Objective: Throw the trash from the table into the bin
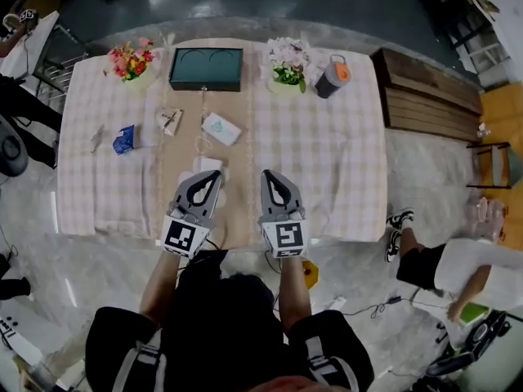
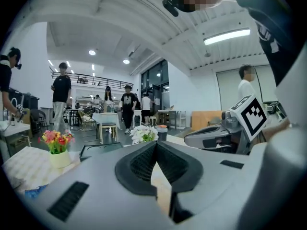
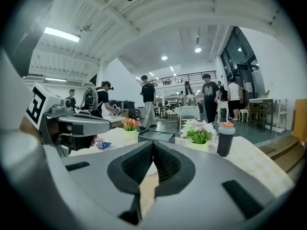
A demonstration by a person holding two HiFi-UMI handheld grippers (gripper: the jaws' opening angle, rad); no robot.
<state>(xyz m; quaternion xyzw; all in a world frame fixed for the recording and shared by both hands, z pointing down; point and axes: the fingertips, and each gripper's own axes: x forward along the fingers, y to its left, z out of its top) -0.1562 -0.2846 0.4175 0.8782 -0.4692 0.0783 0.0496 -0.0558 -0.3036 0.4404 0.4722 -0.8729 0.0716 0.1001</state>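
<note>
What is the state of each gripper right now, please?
Left gripper: closed, holding nothing.
Right gripper: closed, holding nothing.

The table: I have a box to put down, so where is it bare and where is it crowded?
Bare: the right half of the table, from the white flowers and bottle to the near edge, right of the right gripper; also the near left corner below the blue wrapper. Crowded: the middle strip of packets and the back row.

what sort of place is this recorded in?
Probably a big open hall or canteen-like workspace: mezzanine railing, people standing among more tables and chairs, and a cloth-covered table with flowers.
</note>
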